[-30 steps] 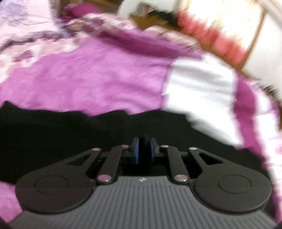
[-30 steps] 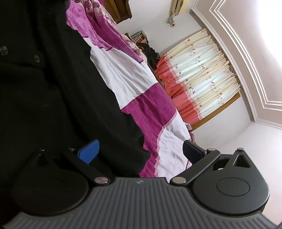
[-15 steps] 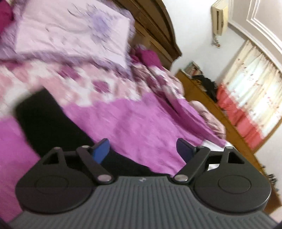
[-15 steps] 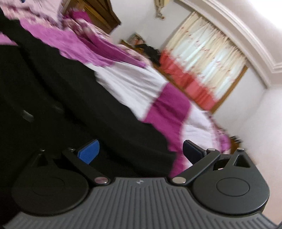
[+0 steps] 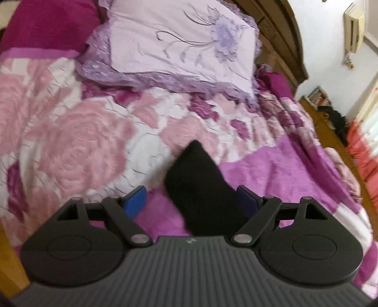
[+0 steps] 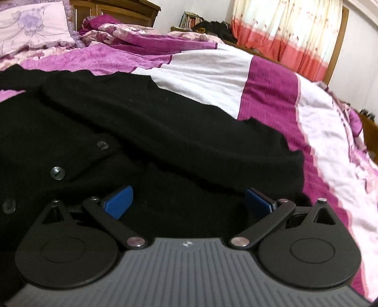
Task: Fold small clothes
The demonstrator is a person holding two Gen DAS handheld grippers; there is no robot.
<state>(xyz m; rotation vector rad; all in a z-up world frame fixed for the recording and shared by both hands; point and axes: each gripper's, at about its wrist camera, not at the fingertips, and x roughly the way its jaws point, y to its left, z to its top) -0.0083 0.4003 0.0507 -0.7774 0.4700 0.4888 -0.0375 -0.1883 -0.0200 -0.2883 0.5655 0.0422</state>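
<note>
A black buttoned cardigan (image 6: 165, 132) lies spread on the bed, its buttons (image 6: 57, 173) showing at the left of the right wrist view. My right gripper (image 6: 189, 203) hovers low over its lower part, open, with only flat cloth beneath its blue pads. In the left wrist view one black sleeve (image 5: 196, 170) reaches out across the bedspread toward the pillow. My left gripper (image 5: 191, 200) stands open over that sleeve. The sleeve runs between the two pads, nearer the right one, and neither presses on it.
The bedspread (image 5: 70, 141) is pink roses, purple and white panels. A lilac pillow (image 5: 184, 44) leans at the wooden headboard (image 5: 278, 30). A rumpled quilt (image 6: 132, 30) lies at the far side, with a red-and-cream curtain (image 6: 283, 35) and a bookshelf (image 6: 189, 20) beyond.
My left gripper, shut on black cloth a second ago, has opened and swung toward the pillow end. The right wrist has rolled from a tilted view to level; its jaws stay open.
</note>
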